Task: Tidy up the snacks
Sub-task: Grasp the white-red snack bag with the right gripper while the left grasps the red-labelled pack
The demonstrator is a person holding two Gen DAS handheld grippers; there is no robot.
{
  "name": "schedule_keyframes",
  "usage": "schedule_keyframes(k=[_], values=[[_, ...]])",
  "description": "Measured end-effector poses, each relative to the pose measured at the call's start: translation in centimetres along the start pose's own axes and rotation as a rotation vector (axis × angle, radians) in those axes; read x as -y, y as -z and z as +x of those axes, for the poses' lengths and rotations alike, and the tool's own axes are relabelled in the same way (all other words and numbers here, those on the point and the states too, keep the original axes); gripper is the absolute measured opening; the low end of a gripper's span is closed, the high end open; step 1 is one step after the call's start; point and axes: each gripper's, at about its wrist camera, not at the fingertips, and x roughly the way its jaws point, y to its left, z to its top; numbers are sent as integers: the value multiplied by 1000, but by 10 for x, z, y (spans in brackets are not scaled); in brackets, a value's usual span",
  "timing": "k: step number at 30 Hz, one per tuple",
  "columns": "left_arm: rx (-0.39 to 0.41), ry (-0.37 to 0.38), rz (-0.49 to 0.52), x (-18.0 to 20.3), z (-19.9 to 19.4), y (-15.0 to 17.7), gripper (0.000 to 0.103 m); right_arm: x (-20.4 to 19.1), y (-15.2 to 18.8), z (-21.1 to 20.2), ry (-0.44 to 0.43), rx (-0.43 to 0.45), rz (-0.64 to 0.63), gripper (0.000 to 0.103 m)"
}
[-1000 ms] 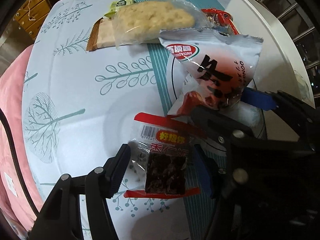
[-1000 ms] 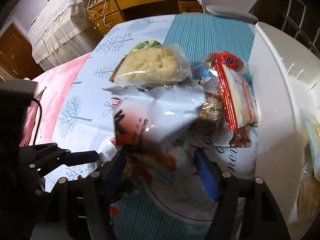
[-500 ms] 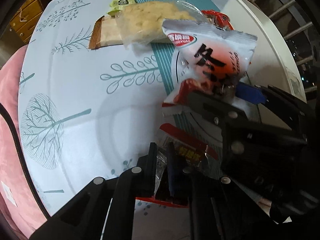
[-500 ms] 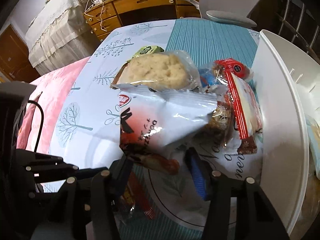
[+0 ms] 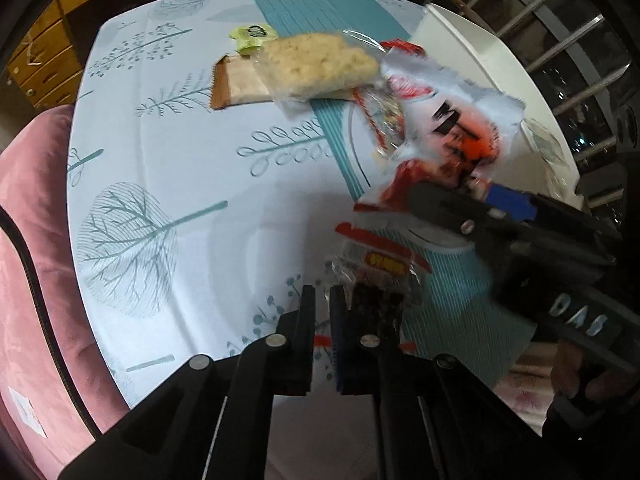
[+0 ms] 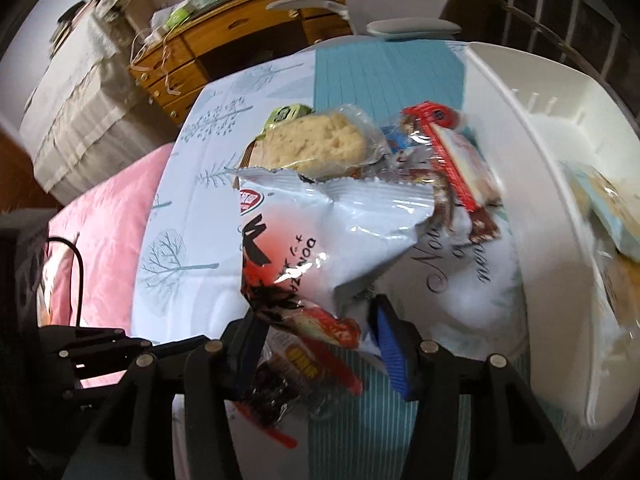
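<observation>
Right tool [image 6: 316, 344] grips white packet [image 6: 340, 232]; left tool [image 5: 322, 312] (nearly closed) pinches dark snack [image 5: 376, 280].

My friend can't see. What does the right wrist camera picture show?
The right gripper holds a shiny white-and-red snack bag above a tree-patterned tablecloth. Behind it lies a clear-wrapped pale rice cake; a white plastic bin stands at right.

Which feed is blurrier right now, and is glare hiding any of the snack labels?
Left wrist view: motion blur smears the white-and-red snack bag and the dark snack packet; the tablecloth stays fairly sharp. Right wrist view: the bag is sharper, with glare streaks on its foil; the white bin blurs toward the edge.
</observation>
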Motion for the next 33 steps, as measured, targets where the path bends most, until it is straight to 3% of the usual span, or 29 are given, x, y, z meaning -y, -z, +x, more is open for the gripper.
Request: schedule_keyframes(k=[5, 10, 18, 27, 33], values=[[-14, 17, 53, 6, -6, 9, 27, 10, 11, -29, 21, 37, 77, 52], [-55, 28, 105, 23, 1, 9, 58, 27, 27, -53, 52, 51, 169, 52], [-134, -28, 128, 34, 24, 6, 58, 47, 47, -74, 72, 67, 265, 52], [-128, -86, 151, 52, 33, -3, 58, 59, 55, -88, 71, 81, 253, 52], [-153, -78, 73, 59, 43, -7, 60, 68, 52, -92, 25, 82, 222, 52]])
